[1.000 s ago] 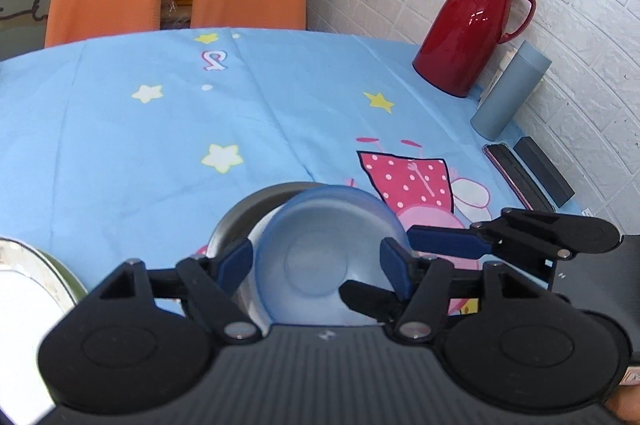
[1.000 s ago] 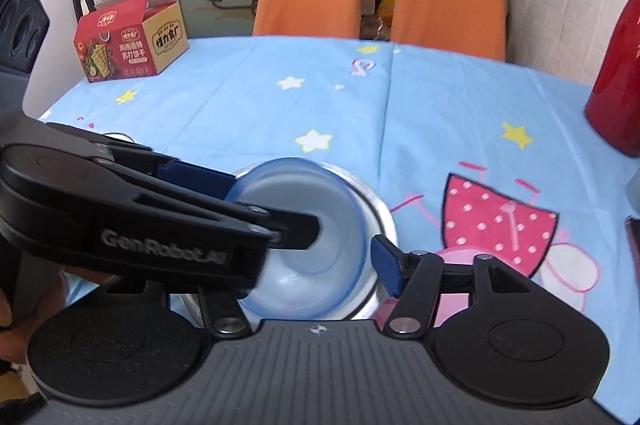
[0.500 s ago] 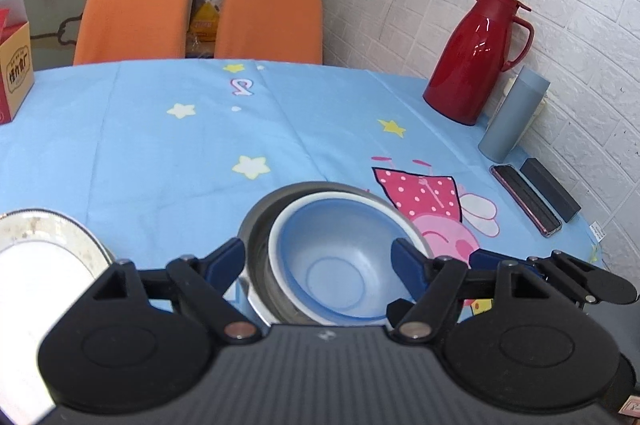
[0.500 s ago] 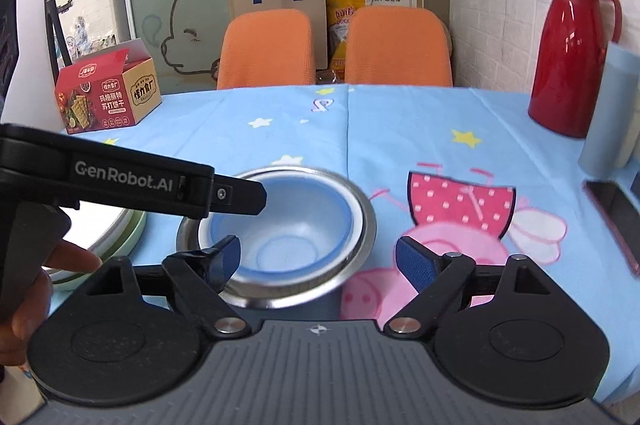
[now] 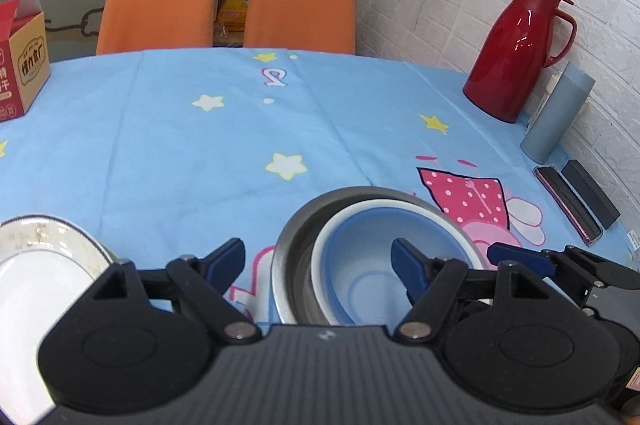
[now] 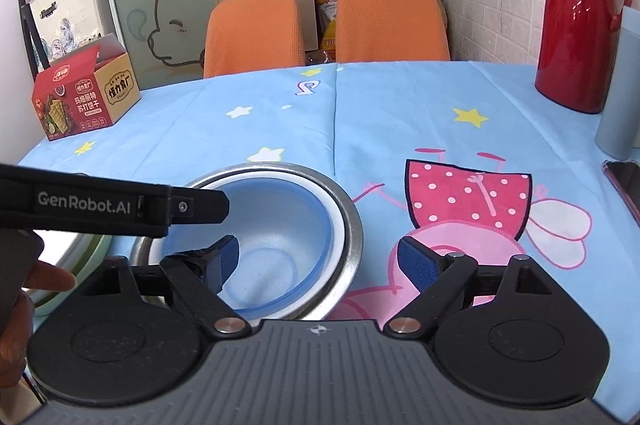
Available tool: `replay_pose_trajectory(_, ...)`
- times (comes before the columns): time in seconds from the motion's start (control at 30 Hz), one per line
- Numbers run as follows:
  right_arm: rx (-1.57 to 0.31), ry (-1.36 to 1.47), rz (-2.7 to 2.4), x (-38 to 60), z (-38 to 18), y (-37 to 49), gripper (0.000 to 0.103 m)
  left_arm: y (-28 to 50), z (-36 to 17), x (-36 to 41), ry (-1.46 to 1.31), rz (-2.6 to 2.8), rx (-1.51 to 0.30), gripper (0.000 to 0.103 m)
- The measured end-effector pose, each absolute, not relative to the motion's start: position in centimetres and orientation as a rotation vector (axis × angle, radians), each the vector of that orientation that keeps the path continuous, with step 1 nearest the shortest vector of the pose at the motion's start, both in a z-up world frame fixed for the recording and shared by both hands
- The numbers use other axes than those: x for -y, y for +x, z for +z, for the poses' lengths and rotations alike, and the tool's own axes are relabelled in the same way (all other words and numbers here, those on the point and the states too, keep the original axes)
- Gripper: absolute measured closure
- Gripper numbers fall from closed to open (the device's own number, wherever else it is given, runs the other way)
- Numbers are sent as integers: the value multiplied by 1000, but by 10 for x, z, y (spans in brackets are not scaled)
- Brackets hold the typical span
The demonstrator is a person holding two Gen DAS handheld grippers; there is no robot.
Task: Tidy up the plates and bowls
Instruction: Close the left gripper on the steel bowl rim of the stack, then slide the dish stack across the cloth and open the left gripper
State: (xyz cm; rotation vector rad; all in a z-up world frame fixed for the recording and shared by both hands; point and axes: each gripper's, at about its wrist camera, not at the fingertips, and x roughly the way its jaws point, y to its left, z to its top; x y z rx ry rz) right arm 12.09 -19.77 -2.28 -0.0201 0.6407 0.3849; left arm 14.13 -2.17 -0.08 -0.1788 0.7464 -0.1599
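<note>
blue bowl (image 5: 384, 257) sits nested in a white bowl (image 5: 408, 205) inside the steel bowl (image 5: 304, 225) on the blue tablecloth (image 5: 200, 153). left gripper (image 5: 318, 259) jaws just opened, now wide: its right pad is over the blue bowl's inside, its left pad over bare cloth beside the steel rim, nothing gripped. right gripper (image 6: 318, 259) also spread wide, empty; left pad over the blue bowl (image 6: 276, 225), right pad over the cloth print. white plate (image 5: 36, 289) well left of the left gripper
</note>
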Motion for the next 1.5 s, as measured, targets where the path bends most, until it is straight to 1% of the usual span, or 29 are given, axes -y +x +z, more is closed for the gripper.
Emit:
replay_pose_trajectory(0.43,-691,-11,368,196,-44,142,0,162,-25,29,-144,-167,-818,29)
replay_pose_trajectory(0.77,-665,-39,366,190,-45,136,0,163,-32,28,-156,-161,-822,29)
replay_pose_trajectory(0.83,-663,-26,369,192,-45,135,0,163,-32,29,-158,-163,-818,30)
replay_pose_trajectory(0.87,-660,-21,372,192,-45,133,0,162,-32,29,-161,-170,-813,34)
replay_pose_trajectory(0.9,-656,-17,378,191,-45,132,15,161,-32,30,-171,-184,-811,39)
replay_pose_trajectory(0.93,-654,-8,396,188,-44,130,25,160,-32,31,-181,-196,-810,42)
replay_pose_trajectory(0.97,-654,-5,395,186,-44,129,29,160,-31,32,-189,-198,-810,49)
replay_pose_trajectory(1.0,-652,-10,389,184,-44,128,29,159,-31,33,-194,-195,-812,53)
replay_pose_trajectory(1.1,-655,-15,378,179,-40,125,29,158,-29,35,-207,-162,-825,52)
replay_pose_trajectory(1.13,-649,-16,384,177,-38,123,28,158,-27,35,-218,-158,-827,54)
replay_pose_trajectory(1.5,-583,-58,350,176,-11,100,28,131,-2,35,-230,-177,-757,54)
